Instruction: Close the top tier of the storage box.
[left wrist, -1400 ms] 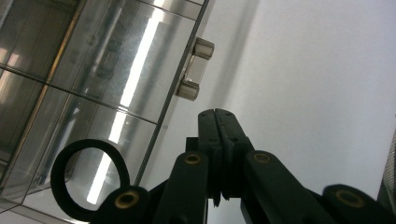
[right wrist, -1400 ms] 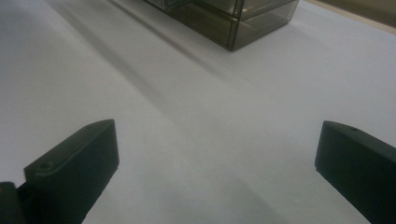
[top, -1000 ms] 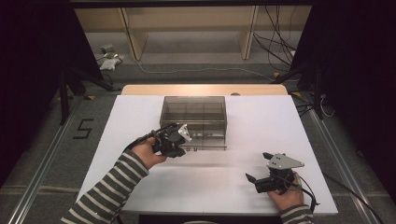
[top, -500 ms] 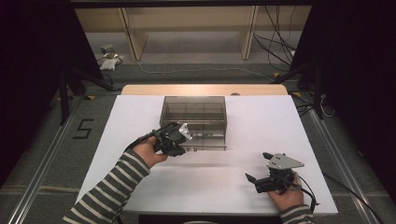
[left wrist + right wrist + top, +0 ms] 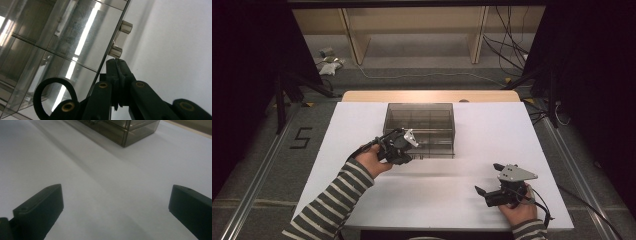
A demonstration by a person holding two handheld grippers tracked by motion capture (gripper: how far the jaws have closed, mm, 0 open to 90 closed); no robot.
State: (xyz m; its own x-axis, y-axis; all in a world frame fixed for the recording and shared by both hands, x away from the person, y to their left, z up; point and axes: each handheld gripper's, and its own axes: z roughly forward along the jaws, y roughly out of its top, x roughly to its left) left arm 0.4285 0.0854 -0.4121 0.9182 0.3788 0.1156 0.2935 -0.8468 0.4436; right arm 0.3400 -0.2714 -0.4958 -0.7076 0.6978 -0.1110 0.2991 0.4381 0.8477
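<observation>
On white table (image 5: 362,125), smoky drawer box (image 5: 419,120) lying crosswise, left gripper (image 5: 117,61) pressed together at its handle (image 5: 120,38), right gripper (image 5: 487,192) spread.

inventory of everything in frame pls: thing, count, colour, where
Drawer box: 1, smoky clear plastic, far middle of the white table top.
Drawer handle: 1, clear, on the box front just ahead of the left gripper's tips.
Table top: 1, white, with a wooden strip along its far edge.
Shelf unit: 1, pale wood, on the floor beyond the table.
Cables: several, black, floor at far right.
Floor mark "5": 1, black, left of the table.
Left gripper: 1, black, jaws shut, at the box front.
Right gripper: 1, black with grey plate, jaws open, near right on the table.
Sleeves: 2, striped.
</observation>
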